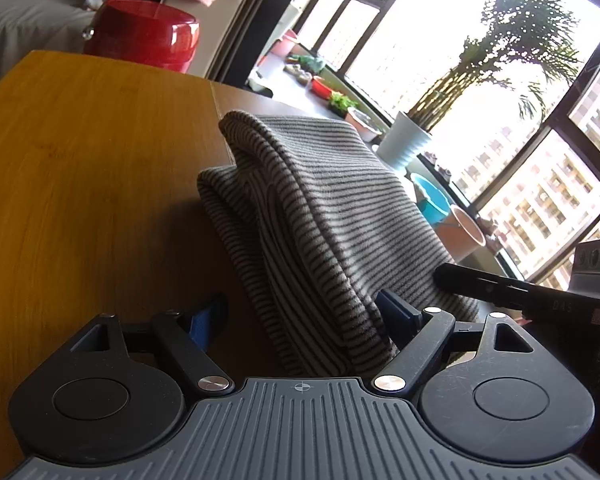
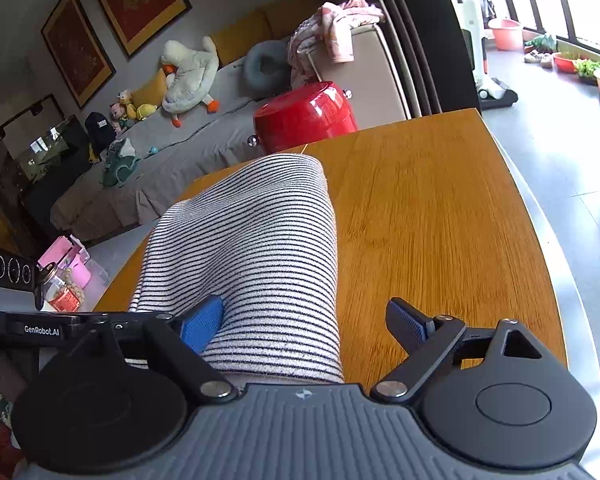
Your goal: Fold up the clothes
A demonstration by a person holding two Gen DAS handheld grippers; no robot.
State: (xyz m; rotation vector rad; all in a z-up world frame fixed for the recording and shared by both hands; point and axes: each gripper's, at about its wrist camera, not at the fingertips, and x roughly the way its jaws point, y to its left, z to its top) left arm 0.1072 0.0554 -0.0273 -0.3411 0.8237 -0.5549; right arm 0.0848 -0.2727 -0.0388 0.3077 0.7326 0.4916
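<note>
Nearest to us in the left wrist view, our left tongs stand wide apart over the wooden bench. The striped garment, folded into a thick bundle, runs between them; its near end lies against the right blue finger, while the left finger sits clear of the cloth above bare wood. The pads press on nothing, so these tongs are released.

In the right wrist view, our right tongs are also spread and released. The same striped garment lies between them, its edge touching the left blue finger; the right finger stands apart from it over the bench.

The bundle rests on the bench top, stretching away from both tongs toward the far edge.

Beyond the bench stands a red drum-shaped stool, just past the far edge. Behind it a grey sofa carries a plush goose and smaller toys, with pink clothes draped over its arm. Framed pictures hang on the wall. In the left wrist view, a potted plant stands by the large window.
</note>
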